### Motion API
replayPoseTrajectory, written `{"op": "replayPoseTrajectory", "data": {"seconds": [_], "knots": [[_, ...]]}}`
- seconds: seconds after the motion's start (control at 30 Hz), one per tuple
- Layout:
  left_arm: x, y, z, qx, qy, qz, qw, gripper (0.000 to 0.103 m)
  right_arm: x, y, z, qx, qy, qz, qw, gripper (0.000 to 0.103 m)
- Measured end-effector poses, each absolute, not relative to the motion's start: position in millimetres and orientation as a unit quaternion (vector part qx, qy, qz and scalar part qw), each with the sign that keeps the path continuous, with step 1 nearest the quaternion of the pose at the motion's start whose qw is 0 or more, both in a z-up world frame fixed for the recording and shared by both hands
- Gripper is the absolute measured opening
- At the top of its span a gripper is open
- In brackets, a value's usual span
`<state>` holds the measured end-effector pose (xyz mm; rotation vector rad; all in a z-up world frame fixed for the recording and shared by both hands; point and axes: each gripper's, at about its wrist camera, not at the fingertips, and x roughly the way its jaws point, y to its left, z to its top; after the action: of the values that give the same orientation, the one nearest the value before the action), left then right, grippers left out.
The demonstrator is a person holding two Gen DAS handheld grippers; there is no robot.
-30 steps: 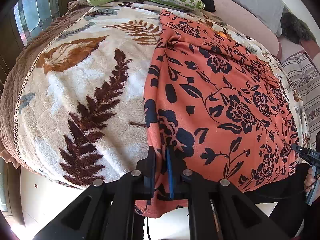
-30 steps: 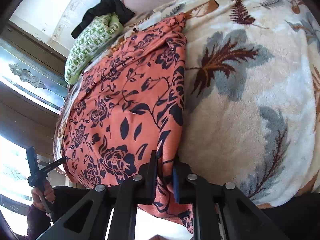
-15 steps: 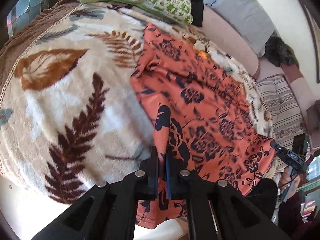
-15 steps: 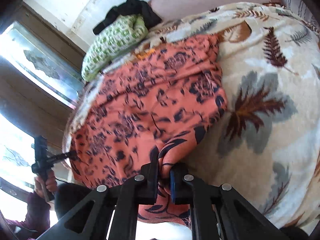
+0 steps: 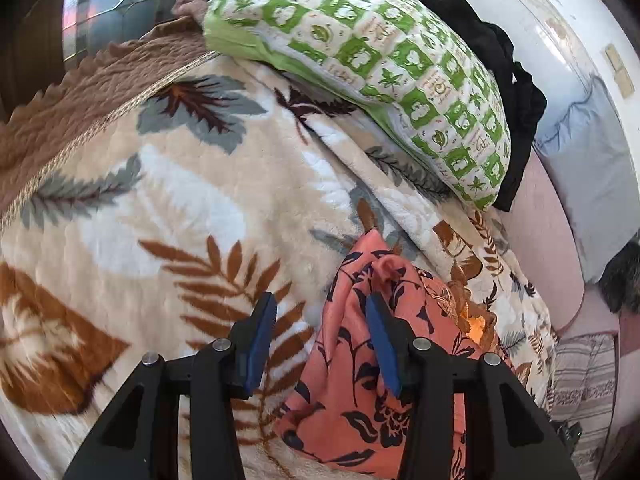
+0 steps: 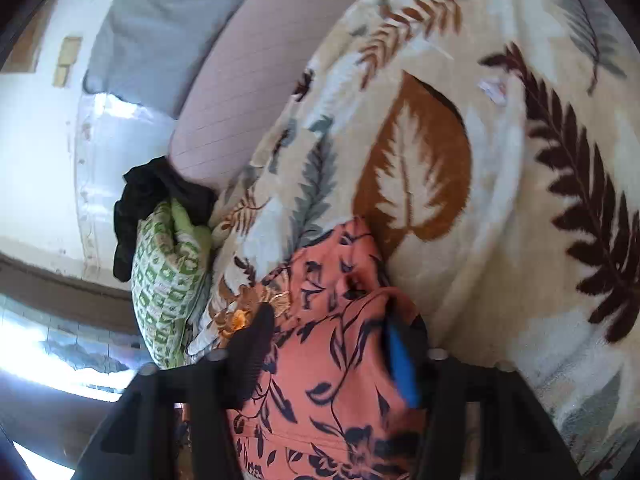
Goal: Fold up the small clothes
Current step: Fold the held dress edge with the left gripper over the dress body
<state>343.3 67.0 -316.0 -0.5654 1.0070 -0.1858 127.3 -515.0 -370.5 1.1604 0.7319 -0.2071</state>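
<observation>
The orange garment with a dark floral print (image 5: 360, 380) lies folded over on the leaf-patterned blanket (image 5: 160, 208). My left gripper (image 5: 320, 340) is open over the garment's far left corner, one finger on the blanket, the other against the cloth. In the right wrist view the same garment (image 6: 332, 360) fills the space between the fingers of my right gripper (image 6: 332, 340), which is open over its far right corner. Neither gripper holds cloth.
A green-and-white patterned pillow (image 5: 380, 72) lies at the far end of the bed with a black cloth (image 5: 500, 80) behind it. A pink headboard (image 6: 248, 80) and grey pillow (image 6: 168, 20) stand beyond. The blanket's brown border (image 5: 80, 100) marks the left edge.
Both grippers carried the garment's near edge forward over itself toward the pillow end, then opened and let the cloth go. The garment now lies folded in half.
</observation>
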Motion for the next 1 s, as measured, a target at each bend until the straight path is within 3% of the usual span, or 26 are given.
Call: {"op": "replayPoseTrajectory", "data": {"seconds": [0.2, 0.4, 0.47, 0.73, 0.87, 1.0], "knots": [[251, 28, -323, -0.219, 0.375, -0.100, 0.895, 0.048, 87, -508, -355, 0.420, 0.292, -0.159, 0.844, 0.074], [219, -49, -332, -0.145, 0.390, -0.204, 0.886, 0.052, 99, -422, -322, 0.269, 0.353, -0.076, 0.893, 0.072], [220, -58, -340, -0.138, 0.407, -0.206, 0.879, 0.052, 107, -385, -326, 0.235, 0.383, -0.033, 0.892, 0.064], [235, -57, -363, -0.146, 0.442, -0.207, 0.860, 0.052, 198, -361, -363, 0.204, 0.456, -0.039, 0.865, 0.063], [240, -52, -360, -0.152, 0.435, -0.214, 0.861, 0.052, 260, -403, -342, 0.240, 0.395, -0.110, 0.880, 0.063], [242, -35, -346, -0.162, 0.408, -0.196, 0.877, 0.052, 259, -411, -319, 0.297, 0.358, -0.103, 0.879, 0.063]]}}
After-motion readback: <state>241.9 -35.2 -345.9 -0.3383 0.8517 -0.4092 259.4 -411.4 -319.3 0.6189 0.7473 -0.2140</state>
